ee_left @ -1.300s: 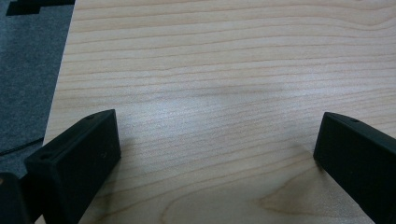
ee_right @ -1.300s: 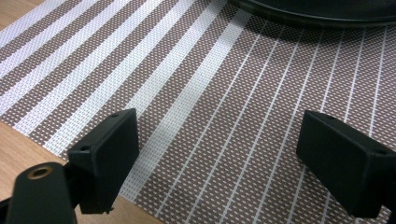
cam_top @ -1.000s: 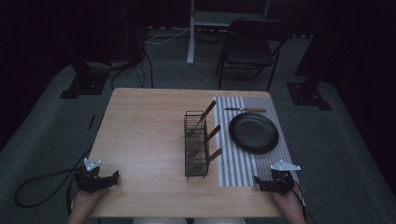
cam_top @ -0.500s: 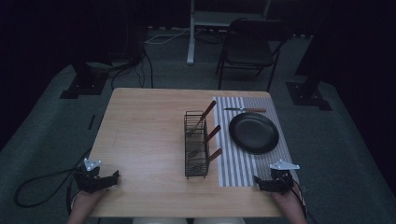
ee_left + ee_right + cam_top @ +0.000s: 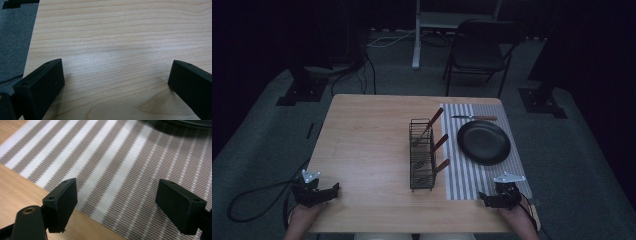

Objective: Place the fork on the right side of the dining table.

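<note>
Smooth pale wood table [image 5: 120, 37], woven striped cloth mat [image 5: 120, 165], wire rack [image 5: 422, 155]

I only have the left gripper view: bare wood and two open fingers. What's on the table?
Observer: A wire rack stands mid-table, with three wooden-handled utensils leaning out of it to the right.
Operator: Anything beside it?
Observer: A striped mat lies right of the rack, with a black plate on it and a knife beyond the plate.
Operator: Where's the right gripper?
Observer: The right gripper is at the near edge of the mat, fingers open, holding nothing.
</note>
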`<state>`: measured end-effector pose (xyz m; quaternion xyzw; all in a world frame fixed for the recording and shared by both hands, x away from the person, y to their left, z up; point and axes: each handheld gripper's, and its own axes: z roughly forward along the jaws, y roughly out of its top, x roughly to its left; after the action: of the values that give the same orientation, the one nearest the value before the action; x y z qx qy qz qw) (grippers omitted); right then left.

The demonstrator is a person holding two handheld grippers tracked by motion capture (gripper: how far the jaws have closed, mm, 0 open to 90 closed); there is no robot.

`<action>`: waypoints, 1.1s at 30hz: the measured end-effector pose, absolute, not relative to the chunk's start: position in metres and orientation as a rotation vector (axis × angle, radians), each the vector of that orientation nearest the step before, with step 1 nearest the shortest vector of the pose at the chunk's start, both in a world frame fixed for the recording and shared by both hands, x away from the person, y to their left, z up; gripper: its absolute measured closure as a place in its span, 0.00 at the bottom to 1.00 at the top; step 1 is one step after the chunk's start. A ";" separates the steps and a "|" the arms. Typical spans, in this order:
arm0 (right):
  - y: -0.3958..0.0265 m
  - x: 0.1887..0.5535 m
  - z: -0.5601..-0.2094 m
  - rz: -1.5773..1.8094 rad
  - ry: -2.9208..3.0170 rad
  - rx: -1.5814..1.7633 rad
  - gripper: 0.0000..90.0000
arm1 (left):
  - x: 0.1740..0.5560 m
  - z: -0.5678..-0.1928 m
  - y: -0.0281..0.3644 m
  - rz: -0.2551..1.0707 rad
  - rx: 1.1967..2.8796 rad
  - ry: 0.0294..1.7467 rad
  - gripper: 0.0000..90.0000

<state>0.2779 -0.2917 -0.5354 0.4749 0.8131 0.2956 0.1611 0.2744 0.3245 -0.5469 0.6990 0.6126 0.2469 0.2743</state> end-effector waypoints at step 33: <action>-0.225 0.262 -0.464 1.132 2.353 1.165 0.22 | 0.274 -0.547 0.325 0.664 1.879 1.647 0.01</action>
<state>0.2624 -0.2254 -0.4643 0.4035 0.8148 0.3919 0.1405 0.2744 0.3245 -0.5469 0.6989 0.6126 0.2469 0.2744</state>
